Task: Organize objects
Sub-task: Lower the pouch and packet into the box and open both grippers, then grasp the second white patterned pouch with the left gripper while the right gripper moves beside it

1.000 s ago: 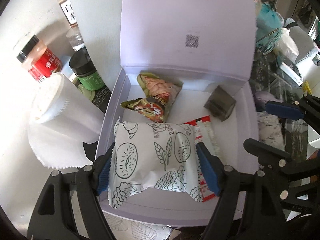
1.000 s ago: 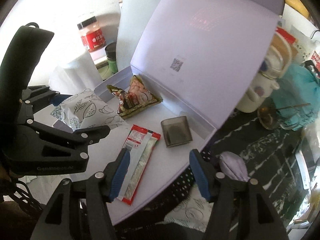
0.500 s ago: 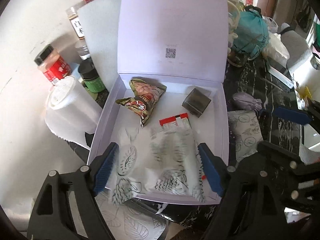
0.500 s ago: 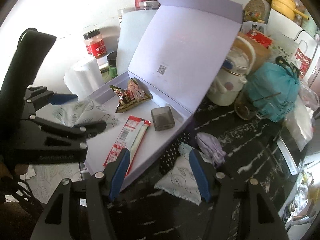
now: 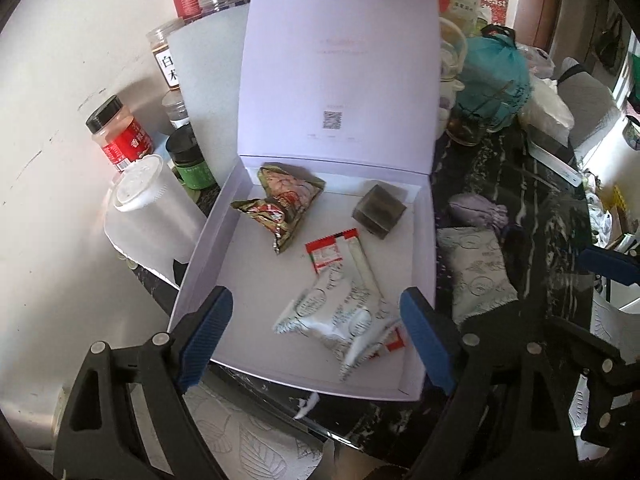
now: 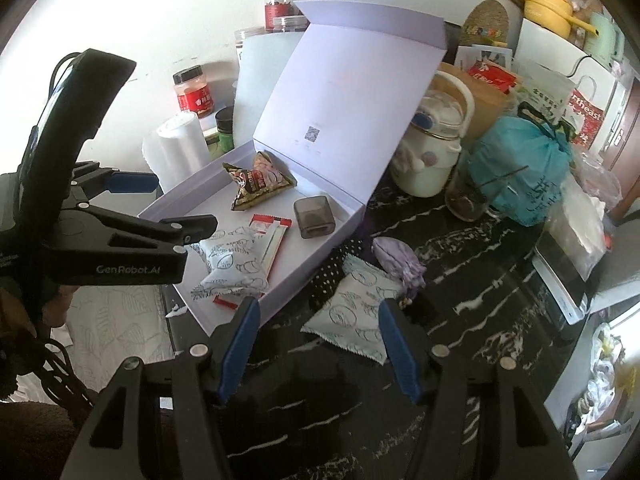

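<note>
your left tool [image 5: 316, 338] hangs with jaws opening, nothing between them; the white snack pack [image 5: 340, 322] lies in the lavender box [image 5: 426, 276]. your right tool [image 6: 318, 346], jaws apart, may nudge the second pack [image 6: 352, 316] off the table [image 6: 460, 320].

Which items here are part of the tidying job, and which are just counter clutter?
Job:
- open lilac cardboard box
- white leaf-print snack pouch in box
- matching white leaf-print pouch on black counter
- red-and-white sachet
- brown foil snack bag
- small grey plastic case

Clutter:
- red-labelled spice jar
- teal plastic bag
- white electric kettle
</note>
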A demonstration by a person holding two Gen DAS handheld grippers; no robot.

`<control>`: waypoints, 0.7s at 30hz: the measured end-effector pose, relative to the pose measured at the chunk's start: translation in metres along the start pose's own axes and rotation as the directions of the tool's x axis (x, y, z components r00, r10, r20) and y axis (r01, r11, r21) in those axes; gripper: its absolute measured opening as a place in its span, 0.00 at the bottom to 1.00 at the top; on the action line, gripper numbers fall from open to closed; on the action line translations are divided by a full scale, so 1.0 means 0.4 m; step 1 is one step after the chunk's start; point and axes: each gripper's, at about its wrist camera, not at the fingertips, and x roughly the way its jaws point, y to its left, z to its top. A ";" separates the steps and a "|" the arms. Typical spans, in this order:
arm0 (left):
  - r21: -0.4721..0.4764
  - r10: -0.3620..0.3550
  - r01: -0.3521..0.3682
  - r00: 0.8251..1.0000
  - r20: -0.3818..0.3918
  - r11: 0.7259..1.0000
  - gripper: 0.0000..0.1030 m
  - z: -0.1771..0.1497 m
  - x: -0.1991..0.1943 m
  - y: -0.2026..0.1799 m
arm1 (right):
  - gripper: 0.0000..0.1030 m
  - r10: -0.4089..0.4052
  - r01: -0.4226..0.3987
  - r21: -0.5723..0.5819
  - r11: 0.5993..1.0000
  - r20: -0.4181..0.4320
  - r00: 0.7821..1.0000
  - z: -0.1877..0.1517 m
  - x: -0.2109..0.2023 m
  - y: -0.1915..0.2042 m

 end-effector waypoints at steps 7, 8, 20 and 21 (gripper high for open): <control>0.026 -0.019 0.018 1.000 0.024 1.000 0.83 -0.029 -0.071 -0.079 | 0.60 -0.006 0.006 0.016 1.000 0.030 1.000 -0.041 -0.059 -0.022; 0.029 -0.020 0.019 0.999 0.026 0.999 0.83 -0.034 -0.081 -0.091 | 0.60 -0.008 0.007 0.018 1.000 0.035 0.999 -0.050 -0.069 -0.027; 0.042 -0.053 0.051 0.998 0.036 0.998 0.82 -0.115 -0.144 -0.230 | 0.60 -0.045 0.042 0.064 0.997 0.042 0.998 -0.155 -0.143 -0.087; 0.043 -0.061 0.059 0.998 0.033 0.997 0.82 -0.120 -0.144 -0.239 | 0.60 -0.046 0.044 0.072 0.996 0.038 0.998 -0.160 -0.143 -0.092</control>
